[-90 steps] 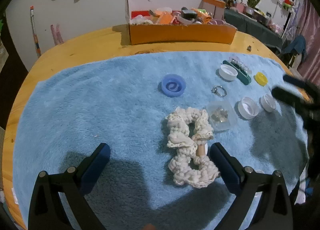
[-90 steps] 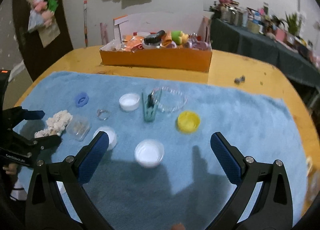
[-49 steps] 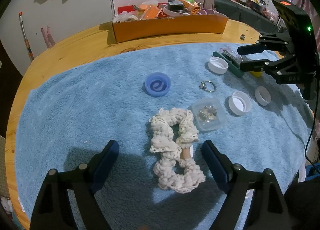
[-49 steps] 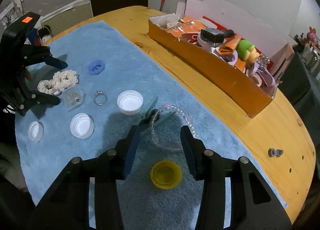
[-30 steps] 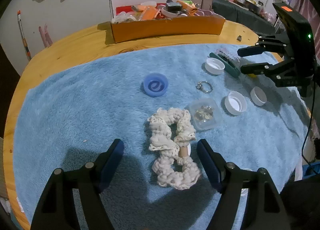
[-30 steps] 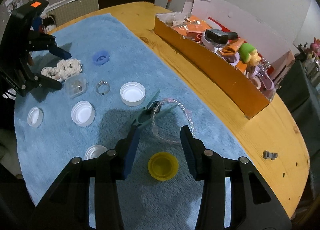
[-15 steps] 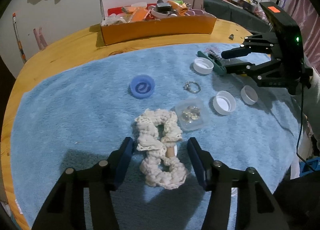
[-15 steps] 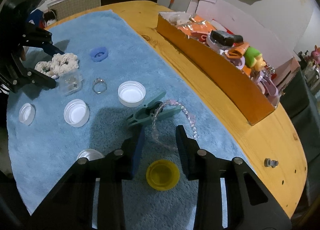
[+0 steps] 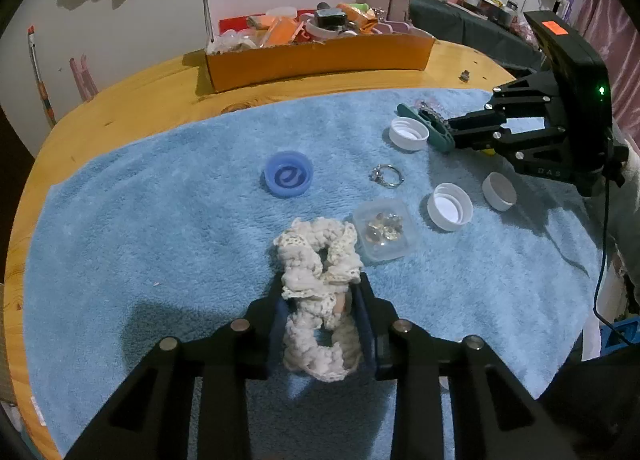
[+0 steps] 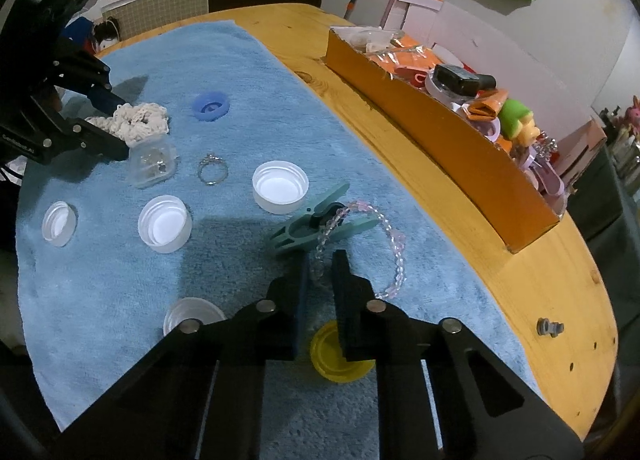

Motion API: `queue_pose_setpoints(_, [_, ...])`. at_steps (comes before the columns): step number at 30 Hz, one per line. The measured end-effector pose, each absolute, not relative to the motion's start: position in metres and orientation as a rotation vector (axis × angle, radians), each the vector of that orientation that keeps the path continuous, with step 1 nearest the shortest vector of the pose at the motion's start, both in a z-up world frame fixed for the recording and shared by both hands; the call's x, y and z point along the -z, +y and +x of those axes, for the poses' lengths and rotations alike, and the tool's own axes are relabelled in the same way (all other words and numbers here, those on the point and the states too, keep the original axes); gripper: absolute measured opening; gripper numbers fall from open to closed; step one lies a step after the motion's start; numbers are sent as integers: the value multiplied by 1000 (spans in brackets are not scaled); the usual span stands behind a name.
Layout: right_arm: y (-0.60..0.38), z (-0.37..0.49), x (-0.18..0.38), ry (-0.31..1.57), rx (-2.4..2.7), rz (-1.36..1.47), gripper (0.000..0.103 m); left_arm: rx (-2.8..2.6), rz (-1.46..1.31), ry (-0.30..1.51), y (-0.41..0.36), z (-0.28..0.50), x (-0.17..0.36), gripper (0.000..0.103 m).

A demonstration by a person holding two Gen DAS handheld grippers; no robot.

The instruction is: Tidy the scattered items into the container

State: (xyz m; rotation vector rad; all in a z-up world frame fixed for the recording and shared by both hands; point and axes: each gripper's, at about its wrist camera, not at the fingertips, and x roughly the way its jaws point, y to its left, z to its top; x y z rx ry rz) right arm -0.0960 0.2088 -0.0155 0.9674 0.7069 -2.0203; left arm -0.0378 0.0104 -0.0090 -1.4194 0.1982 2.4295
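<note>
My left gripper (image 9: 320, 292) is shut on a cream crocheted scrunchie (image 9: 316, 260) that lies on the blue towel (image 9: 160, 219); it also shows in the right wrist view (image 10: 140, 121). My right gripper (image 10: 322, 266) is shut on a pink bead bracelet (image 10: 394, 248), whose loop lies over a teal clothespin (image 10: 316, 225). The orange cardboard box (image 9: 320, 55), full of small items, stands on the wooden table beyond the towel; in the right wrist view the box (image 10: 440, 131) is at the right.
On the towel lie a blue cap (image 9: 288, 178), a ring (image 9: 387, 175), a clear square case (image 9: 385, 228), white caps (image 9: 450, 205) (image 9: 409, 133) (image 9: 498, 191), a clear lid (image 10: 192, 318) and a yellow cap (image 10: 334, 356). A bolt (image 10: 550, 327) lies on the bare wood.
Both grippers have closed: the left onto the scrunchie, the right onto the bead bracelet. The right gripper moved down and forward to the bracelet.
</note>
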Motion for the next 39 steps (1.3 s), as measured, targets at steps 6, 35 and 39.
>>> queue_pose_setpoints(6, [210,-93,15,688,2033,964,5,-2442,-1414,161,7,-37,8,30])
queue_pose_setpoints(35, [211,-103,19,614,2084,992,5,-2457,-1396,152,6,-34,6,29])
queue_pose_setpoints(39, [210,-106,19,609,2080,995,5,-2458,-1394,151,6,-35,6,29])
